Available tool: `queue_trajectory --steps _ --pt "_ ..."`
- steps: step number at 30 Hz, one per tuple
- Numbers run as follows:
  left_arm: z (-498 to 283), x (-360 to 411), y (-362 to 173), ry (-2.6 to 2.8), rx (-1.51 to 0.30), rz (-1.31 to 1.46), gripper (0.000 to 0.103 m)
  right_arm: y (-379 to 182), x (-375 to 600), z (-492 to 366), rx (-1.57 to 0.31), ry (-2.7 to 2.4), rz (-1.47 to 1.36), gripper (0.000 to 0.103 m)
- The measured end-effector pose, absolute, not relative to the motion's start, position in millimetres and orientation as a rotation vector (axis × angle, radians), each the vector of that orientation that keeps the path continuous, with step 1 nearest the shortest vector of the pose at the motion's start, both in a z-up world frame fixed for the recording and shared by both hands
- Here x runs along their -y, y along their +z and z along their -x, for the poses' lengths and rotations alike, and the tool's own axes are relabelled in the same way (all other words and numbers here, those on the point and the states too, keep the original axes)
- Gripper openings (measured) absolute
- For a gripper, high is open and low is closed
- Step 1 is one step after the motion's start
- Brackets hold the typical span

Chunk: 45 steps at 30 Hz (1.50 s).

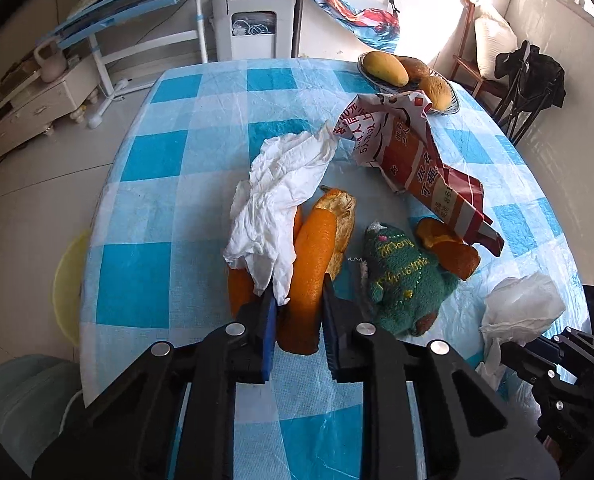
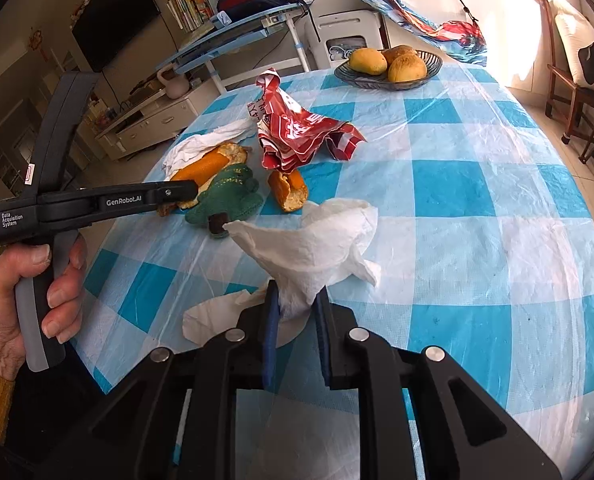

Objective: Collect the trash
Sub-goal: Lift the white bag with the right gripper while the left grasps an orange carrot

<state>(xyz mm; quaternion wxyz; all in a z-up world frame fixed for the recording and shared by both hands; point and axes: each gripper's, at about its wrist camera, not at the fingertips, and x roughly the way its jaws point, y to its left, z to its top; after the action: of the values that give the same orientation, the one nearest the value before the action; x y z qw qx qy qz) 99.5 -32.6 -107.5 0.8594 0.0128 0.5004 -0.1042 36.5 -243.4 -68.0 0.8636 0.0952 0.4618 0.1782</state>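
The left gripper [image 1: 297,300] has its jaws clamped narrowly on a long orange peel [image 1: 311,276], beside a crumpled white tissue [image 1: 281,196] lying partly over it, near the worktop [image 1: 165,184]'s near edge. The right gripper [image 2: 295,304] pinches a second white tissue [image 2: 317,240] lifted off the checked cloth. A green plush toy [image 1: 405,280], another peel piece [image 1: 453,244] and a red torn wrapper [image 1: 417,152] lie mid-worktop; a fruit bowl [image 2: 389,80] sits at the far edge.
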Motion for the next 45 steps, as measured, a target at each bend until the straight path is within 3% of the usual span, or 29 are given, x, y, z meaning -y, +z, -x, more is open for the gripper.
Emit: queue_trajectory --steps 3,4,7,8,14,21,30,33,35,37,42,45 --pt "-85 22 -105 -0.257 -1.075 -0.028 0.021 -68 242 -37 -0.967 0.375 -0.201 0.018" --pt "-81 19 -104 -0.251 -1.071 -0.042 0.029 -68 242 -37 -0.967 0.377 -0.201 0.018" --pt "-70 10 -93 -0.139 -0.983 -0.116 0.074 -68 240 -37 -0.966 0.38 -0.198 0.018" --pt "-67 5 -86 -0.111 -0.945 -0.123 0.078 -68 240 -37 -0.965 0.379 -0.198 0.018" --pt "-51 -1 -57 -0.108 -0.791 -0.125 0.078 -68 241 -38 -0.964 0.379 -0.195 0.019" --pt "-60 39 -92 -0.213 -0.929 -0.237 0.075 -68 240 -37 -0.961 0.381 -0.193 0.021" --pt "-85 33 -122 -0.142 -1.031 -0.192 0.075 -68 239 -37 -0.956 0.384 -0.191 0.022" --pt "-86 29 -123 -0.177 -1.045 -0.132 0.063 -68 239 -36 -0.952 0.384 -0.189 0.022" --pt "-81 33 -122 -0.209 -1.045 -0.15 0.044 -68 239 -36 -0.951 0.383 -0.187 0.022" --pt "-77 38 -121 -0.24 -1.048 -0.166 0.035 -68 238 -36 -0.949 0.383 -0.183 0.022" --pt "-69 40 -118 -0.277 -1.055 -0.171 0.03 -68 237 -33 -0.944 0.377 -0.168 0.022" --pt "-67 38 -118 -0.237 -1.04 -0.201 0.036 -67 235 -32 -0.942 0.372 -0.158 0.022"
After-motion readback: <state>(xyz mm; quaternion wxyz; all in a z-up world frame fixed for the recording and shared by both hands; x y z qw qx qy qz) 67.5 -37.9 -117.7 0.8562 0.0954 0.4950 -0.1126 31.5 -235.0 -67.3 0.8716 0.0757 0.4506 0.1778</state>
